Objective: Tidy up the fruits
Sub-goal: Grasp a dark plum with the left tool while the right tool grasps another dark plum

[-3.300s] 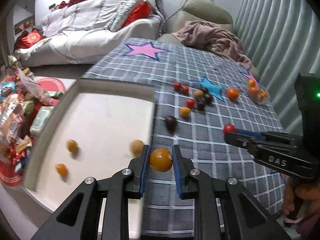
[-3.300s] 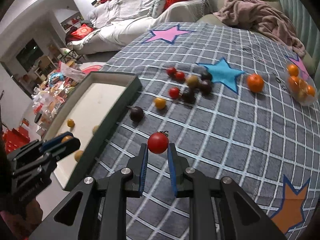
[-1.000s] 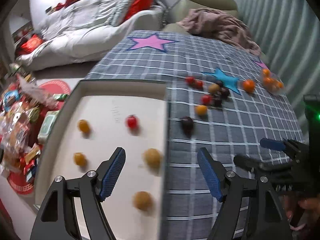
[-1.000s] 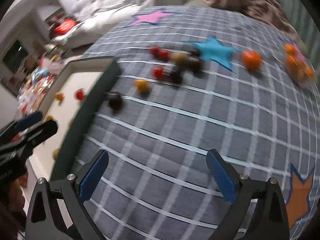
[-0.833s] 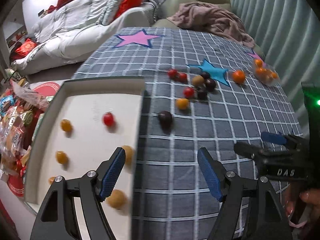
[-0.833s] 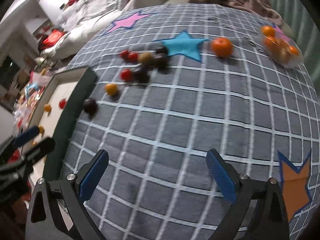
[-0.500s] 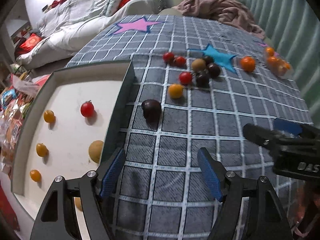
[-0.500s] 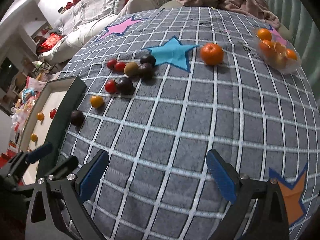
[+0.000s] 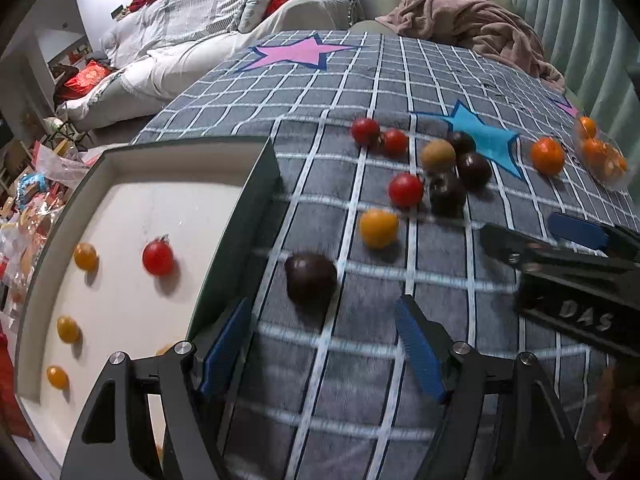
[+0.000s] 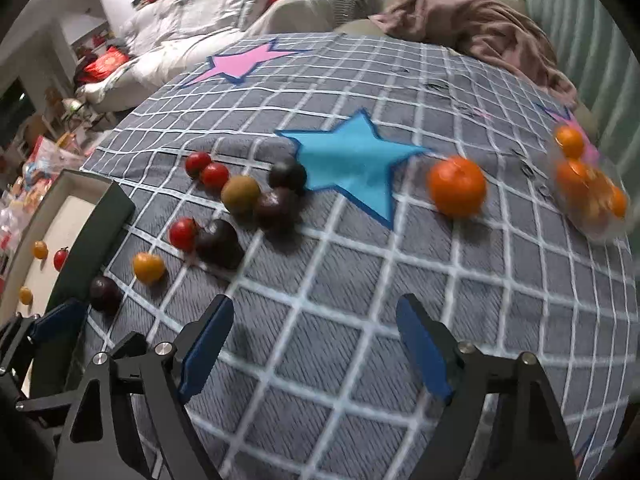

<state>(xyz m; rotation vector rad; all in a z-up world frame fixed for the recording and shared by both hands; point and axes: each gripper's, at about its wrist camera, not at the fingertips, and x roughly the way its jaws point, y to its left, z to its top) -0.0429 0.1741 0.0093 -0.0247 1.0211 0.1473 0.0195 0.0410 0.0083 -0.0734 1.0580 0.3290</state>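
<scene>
1. The left tongs [image 9: 320, 344] are wide open and hold nothing; a dark plum [image 9: 311, 279] lies just ahead, beside the tray [image 9: 256, 216]
2. The right tongs [image 10: 316, 346] are wide open and empty above the checked cloth [image 10: 360, 280]
3. A red tomato [image 9: 157, 258] lies inside the tray

Grey white-checked cloth [image 10: 340, 320] with blue star [image 10: 352, 152] and pink star [image 9: 296, 50], white tray [image 9: 120, 208] with dark rim, red tomato [image 9: 158, 258], yellow-orange tomato [image 9: 378, 228], dark purple, maybe brownish fruit [image 9: 310, 278], orange mandarin [image 10: 456, 186], black tongs [image 9: 320, 352] with blue pads [image 9: 418, 350].
</scene>
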